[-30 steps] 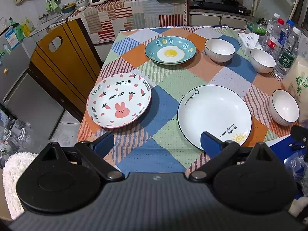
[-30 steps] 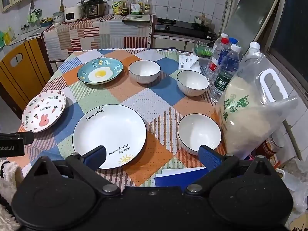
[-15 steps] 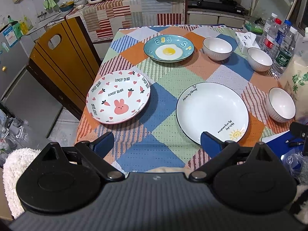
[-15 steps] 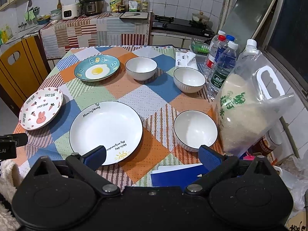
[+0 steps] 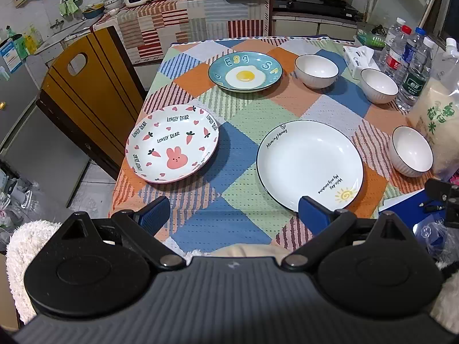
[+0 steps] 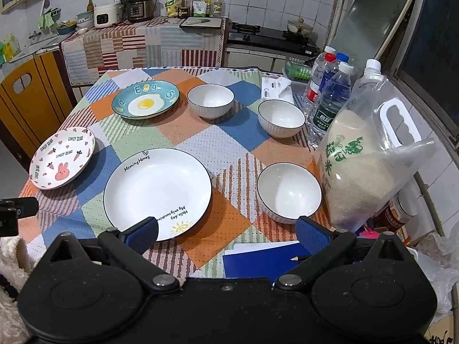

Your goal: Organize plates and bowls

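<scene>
Left gripper point(image 5: 233, 215) and right gripper point(image 6: 226, 230), both spread and empty, hover above the near table edge. Large white plate point(image 6: 157, 192) lies centre-front; nearest bowl point(image 6: 289, 192) sits just right of it.

In the left wrist view, the big clear plastic jug of white rice with green lettering point(image 5: 439, 120) runs off the right edge, and the near rim of the large white plate with the little sun drawing point(image 5: 309, 163) disappears behind one blue fingertip pad. In the right wrist view, the flat blue folder point(image 6: 258, 261) at the near edge of the table is partly covered by the black gripper body. The labels on the bottles point(image 6: 198, 5) on the far counter are too small to read.
</scene>
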`<state>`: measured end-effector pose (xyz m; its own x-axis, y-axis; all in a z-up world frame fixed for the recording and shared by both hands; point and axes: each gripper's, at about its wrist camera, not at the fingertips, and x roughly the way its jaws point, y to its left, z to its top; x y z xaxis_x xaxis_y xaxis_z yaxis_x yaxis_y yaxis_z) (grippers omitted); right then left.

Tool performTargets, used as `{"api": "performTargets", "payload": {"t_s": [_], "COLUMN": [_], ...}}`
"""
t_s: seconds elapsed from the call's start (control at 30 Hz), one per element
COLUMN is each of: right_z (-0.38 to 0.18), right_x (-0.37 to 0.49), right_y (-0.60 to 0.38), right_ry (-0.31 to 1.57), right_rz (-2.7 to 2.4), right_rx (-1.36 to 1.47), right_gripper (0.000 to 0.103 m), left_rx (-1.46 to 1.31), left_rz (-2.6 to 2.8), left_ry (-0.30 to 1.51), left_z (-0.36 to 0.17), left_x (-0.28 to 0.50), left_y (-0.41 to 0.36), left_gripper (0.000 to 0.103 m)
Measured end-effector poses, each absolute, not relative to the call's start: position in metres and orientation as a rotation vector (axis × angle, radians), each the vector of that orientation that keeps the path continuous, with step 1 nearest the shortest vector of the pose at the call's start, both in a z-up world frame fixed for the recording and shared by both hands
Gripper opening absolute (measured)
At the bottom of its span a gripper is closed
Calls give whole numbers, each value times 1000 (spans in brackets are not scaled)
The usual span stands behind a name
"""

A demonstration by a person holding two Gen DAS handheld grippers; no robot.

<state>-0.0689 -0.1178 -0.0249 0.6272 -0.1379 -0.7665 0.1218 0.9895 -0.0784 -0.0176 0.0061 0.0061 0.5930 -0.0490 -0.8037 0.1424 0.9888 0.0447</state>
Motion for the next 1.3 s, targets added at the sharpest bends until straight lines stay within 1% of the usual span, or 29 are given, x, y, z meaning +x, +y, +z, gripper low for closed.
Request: {"api": "performTargets", "payload": {"t_s": [0.9,1.3], "right_z": [-29,-37], "right_x": [-69,-65], "right_y": [-117,-121], "right_ry": [891,889], "right_rz": [-140,-130], "right_rx": [-28,-49], "right_gripper": [103,103], "left_rx": [96,91], "left_rz": [-123,-122], "left_ry": [933,927], "left_z": [3,-2], "left_x": [-17,-12], "left_y": [5,6], "left_gripper": [95,97]}}
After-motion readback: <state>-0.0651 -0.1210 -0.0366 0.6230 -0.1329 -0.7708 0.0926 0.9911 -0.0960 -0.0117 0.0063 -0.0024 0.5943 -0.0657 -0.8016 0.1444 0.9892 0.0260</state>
